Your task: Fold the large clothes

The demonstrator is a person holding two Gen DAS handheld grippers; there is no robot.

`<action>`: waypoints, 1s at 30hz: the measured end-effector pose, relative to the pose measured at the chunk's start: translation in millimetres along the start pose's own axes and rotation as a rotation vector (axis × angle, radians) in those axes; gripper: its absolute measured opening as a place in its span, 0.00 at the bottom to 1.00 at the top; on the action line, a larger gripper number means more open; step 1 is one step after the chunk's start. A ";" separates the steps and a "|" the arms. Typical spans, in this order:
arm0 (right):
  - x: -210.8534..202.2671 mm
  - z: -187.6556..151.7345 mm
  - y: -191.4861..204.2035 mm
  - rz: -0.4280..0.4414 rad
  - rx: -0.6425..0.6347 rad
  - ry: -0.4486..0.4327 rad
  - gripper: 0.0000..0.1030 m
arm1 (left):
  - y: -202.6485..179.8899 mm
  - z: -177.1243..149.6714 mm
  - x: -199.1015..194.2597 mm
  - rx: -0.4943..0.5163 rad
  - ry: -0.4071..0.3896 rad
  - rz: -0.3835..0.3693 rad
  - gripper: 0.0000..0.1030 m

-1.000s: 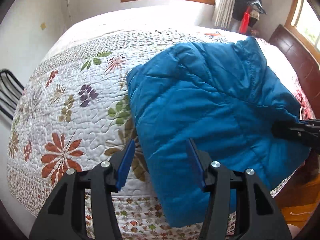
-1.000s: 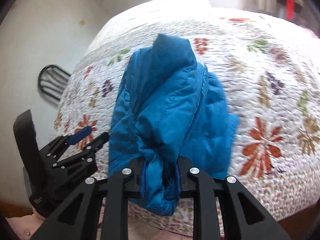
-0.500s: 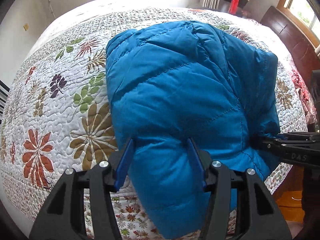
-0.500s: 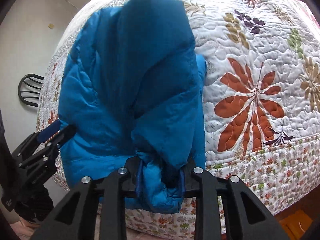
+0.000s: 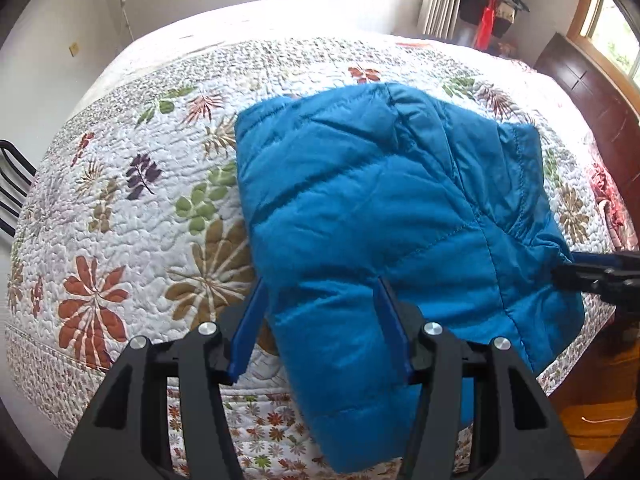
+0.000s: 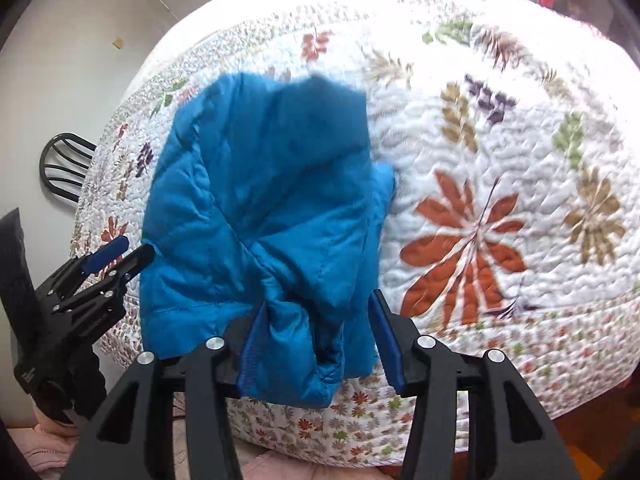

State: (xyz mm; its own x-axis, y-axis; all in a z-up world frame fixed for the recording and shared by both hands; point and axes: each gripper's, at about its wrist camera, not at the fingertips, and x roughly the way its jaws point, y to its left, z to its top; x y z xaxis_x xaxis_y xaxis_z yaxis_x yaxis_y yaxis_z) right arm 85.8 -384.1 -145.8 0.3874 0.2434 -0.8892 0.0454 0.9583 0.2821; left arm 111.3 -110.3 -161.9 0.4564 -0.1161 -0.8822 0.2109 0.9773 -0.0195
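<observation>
A blue puffy jacket (image 5: pixel 384 216) lies folded on the floral quilt (image 5: pixel 120 200), its near end hanging over the bed's front edge. My left gripper (image 5: pixel 324 320) stands open astride that near end, and its left pad is just clear of the fabric. In the right wrist view it shows at the jacket's left edge (image 6: pixel 120 256). My right gripper (image 6: pixel 318 340) has its jaws opening, with a bunched fold of the jacket (image 6: pixel 260 200) loose between them. It also shows at the jacket's right side (image 5: pixel 592 276).
The quilt (image 6: pixel 480 160) covers the whole bed. A dark wooden headboard (image 5: pixel 592 92) is at the right, and a black chair back (image 6: pixel 64 168) stands by the left wall. Clothes hang (image 5: pixel 492 4) beside the window. Orange floor (image 5: pixel 592 420) shows below the bed edge.
The right gripper's jaws have parted from the jacket fold they were pinching. The jacket has come down onto the quilt and spread wider. The left gripper's jaws have kept the same width.
</observation>
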 end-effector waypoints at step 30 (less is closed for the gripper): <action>65.9 57.2 21.1 -0.126 -0.098 0.065 0.33 | 4.4 31.7 33.6 -0.028 0.061 0.024 0.58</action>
State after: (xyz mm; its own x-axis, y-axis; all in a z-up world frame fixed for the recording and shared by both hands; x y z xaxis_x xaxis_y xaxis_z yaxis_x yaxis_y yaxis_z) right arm 165.0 -356.3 -177.8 0.3233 0.1262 -0.9378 -0.0012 0.9911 0.1330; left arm 154.9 -115.5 -176.7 0.4072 -0.0818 -0.9096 0.1761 0.9843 -0.0097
